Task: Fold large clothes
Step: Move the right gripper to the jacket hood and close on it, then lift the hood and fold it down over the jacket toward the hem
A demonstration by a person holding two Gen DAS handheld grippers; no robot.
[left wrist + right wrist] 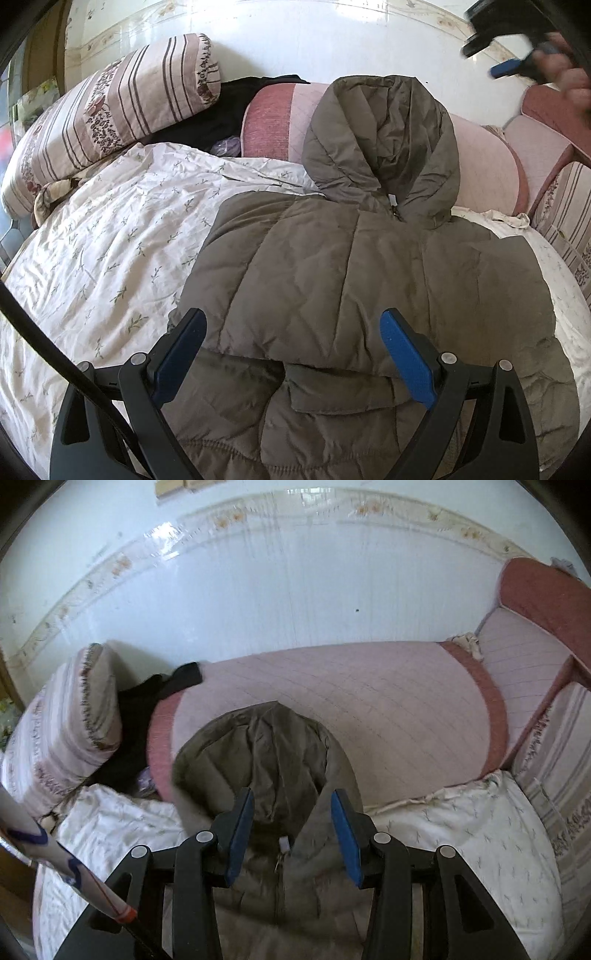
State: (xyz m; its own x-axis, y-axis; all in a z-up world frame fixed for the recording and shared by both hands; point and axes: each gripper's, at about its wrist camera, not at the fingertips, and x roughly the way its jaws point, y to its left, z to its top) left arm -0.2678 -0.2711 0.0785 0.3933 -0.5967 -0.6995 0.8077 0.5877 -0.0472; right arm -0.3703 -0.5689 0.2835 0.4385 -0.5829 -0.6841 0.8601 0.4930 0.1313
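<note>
Olive hooded jacket (362, 266) lies flat on the floral sheet (110, 251), hood propped on the pink bolster (480, 155) behind it. Left gripper (291, 354) above jacket hem, jaws wide, empty. Right gripper (291, 830) above jacket collar, jaws half open, empty. No readable labels or writing.

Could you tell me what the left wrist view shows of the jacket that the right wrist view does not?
Only the left wrist view shows the jacket body down to its folded-up lower part, and the right tool raised above the bed. Only the right wrist view shows the cushion behind the hood in full and the white zip tab up close. Both show the hood leaning on that cushion, the striped pillow and the floral sheet.
</note>
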